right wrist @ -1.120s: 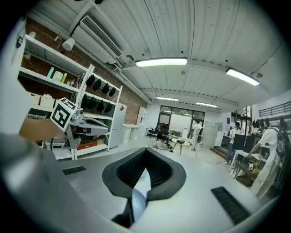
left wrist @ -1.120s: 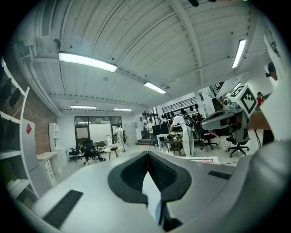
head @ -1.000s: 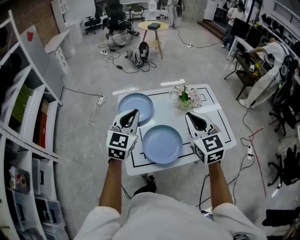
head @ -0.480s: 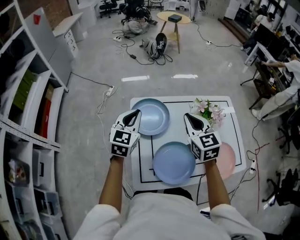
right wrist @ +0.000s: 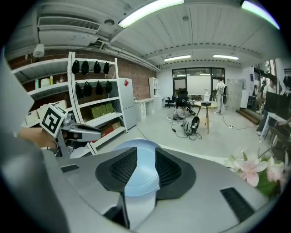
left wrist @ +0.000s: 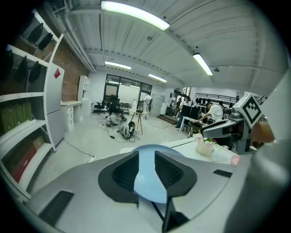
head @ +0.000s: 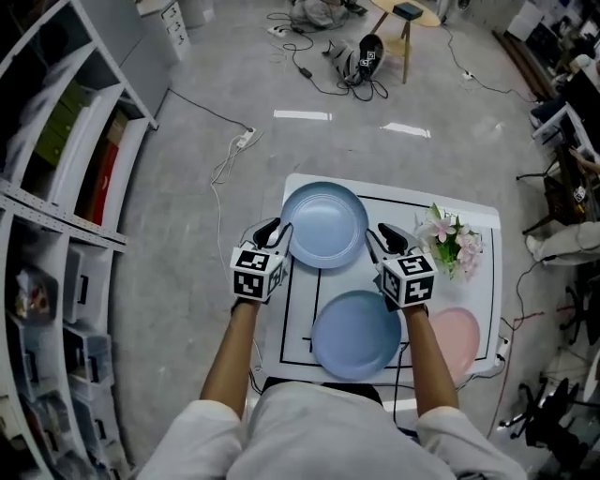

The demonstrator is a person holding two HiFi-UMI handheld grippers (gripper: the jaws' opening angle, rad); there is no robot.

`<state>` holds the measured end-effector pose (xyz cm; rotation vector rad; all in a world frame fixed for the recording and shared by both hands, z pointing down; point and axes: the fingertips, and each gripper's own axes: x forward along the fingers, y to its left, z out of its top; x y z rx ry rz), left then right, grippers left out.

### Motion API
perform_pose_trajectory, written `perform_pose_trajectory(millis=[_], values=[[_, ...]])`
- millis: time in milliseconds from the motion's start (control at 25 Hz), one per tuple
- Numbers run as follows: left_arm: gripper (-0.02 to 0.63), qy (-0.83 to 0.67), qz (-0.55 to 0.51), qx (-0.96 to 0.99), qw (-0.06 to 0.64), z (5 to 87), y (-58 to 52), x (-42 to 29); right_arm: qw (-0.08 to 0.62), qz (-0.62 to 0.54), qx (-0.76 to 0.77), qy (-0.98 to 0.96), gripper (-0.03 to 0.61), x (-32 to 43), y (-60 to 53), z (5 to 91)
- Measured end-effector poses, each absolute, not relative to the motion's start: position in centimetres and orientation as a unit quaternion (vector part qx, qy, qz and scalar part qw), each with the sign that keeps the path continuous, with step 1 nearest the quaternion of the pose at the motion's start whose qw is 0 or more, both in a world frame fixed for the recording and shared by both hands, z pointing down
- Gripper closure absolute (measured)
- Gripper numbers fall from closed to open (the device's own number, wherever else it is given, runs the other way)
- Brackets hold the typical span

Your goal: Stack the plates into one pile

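Note:
Three plates lie on a white table (head: 469,211): a far blue plate (head: 323,225), a near blue plate (head: 356,335) and a pink plate (head: 455,339) at the near right. My left gripper (head: 275,229) hovers at the far plate's left rim and my right gripper (head: 385,233) at its right rim. Both sets of jaws are opening and hold nothing. In the left gripper view the far blue plate (left wrist: 146,175) shows through the gap of the left gripper (left wrist: 146,157). The right gripper (right wrist: 142,155) frames the same plate (right wrist: 141,177) in the right gripper view.
A small pot of pink and white flowers (head: 453,246) stands at the table's right edge, close to my right gripper. Metal shelves (head: 66,206) line the left side. Cables and a round side table (head: 408,11) sit on the floor beyond.
Both grippers have moved forward from beside the near blue plate to either side of the far blue plate. Their jaws, shut before, now stand apart.

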<state>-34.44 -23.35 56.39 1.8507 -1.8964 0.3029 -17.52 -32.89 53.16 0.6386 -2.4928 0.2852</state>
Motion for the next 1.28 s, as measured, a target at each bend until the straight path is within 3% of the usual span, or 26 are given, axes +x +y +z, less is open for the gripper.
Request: perform_pose_trajectory(millis=[200,440,760,920,1280], values=[[0.457,-0.691,0.137,0.647,0.293,61.9,-23.4,-36.4,0.310,0.142,0.247,-0.907,0.394,-18.4,-35.8,59.2],[0.448,-0.687,0.136,0.625,0.343,66.0,-24.4,-37.5,0.357,0.195,0.244,-0.880,0.361,-18.3,-37.9,65.6],[0.448,-0.670,0.152,0.631,0.361,68.7,-25.3,-37.8,0.389,0.230,0.216,-0.865,0.384,-18.8,-37.8,69.6],[0.475,-0.668,0.147,0.632,0.365,69.2,-26.0,-37.2,0.389,0.223,0.207,-0.869,0.457,-18.9,-37.6,69.6],[0.511,-0.662,0.165,0.640,0.354,67.5,-26.0,-36.8,0.387,0.197,0.253,-0.865,0.472,-18.0,-37.1,66.0]])
